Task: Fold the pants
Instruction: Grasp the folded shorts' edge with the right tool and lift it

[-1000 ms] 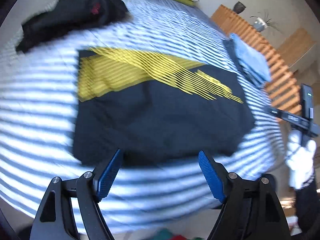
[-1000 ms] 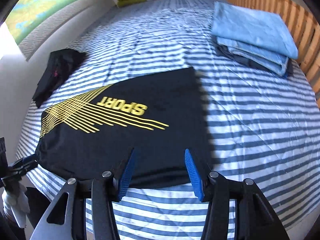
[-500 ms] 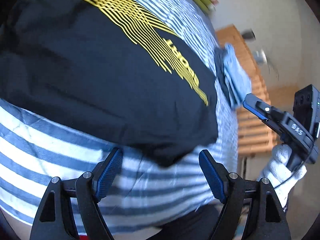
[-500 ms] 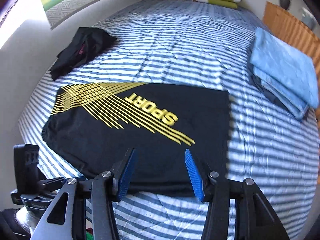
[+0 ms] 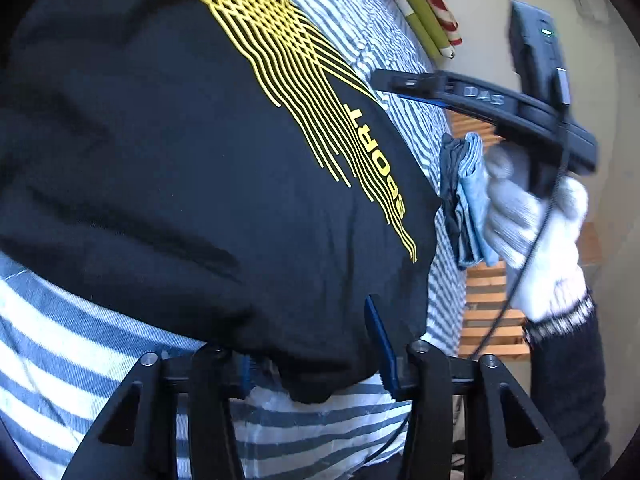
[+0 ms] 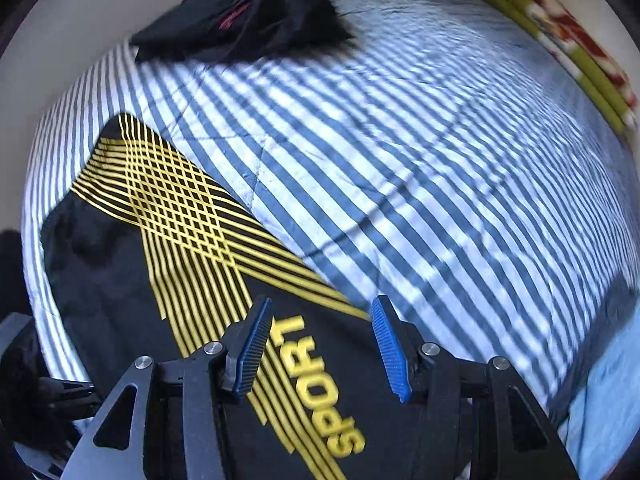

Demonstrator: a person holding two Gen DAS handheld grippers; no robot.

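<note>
Black pants (image 5: 200, 180) with yellow stripes and a "SPORT" print lie flat on the striped bedcover (image 6: 400, 160). My left gripper (image 5: 310, 340) is low at the pants' near corner. Its jaws are closing with the bunched black edge between them, the cloth draping over the left pad, and a wide gap still shows. My right gripper (image 6: 323, 304) hovers open above the printed part of the pants (image 6: 120, 300), nothing between its blue pads. In the left wrist view the right gripper (image 5: 480, 96) is held by a white-gloved hand (image 5: 532, 220).
A crumpled black garment (image 6: 240, 16) lies at the bed's far edge by the wall. Folded blue clothes (image 5: 468, 200) are stacked near the wooden slatted frame (image 5: 488, 312). A green and red rolled blanket (image 6: 580, 40) lies at the head of the bed.
My left gripper came down to the pants' near corner and its jaws narrowed around the edge. My right gripper swung across over the print, rolling as it went.
</note>
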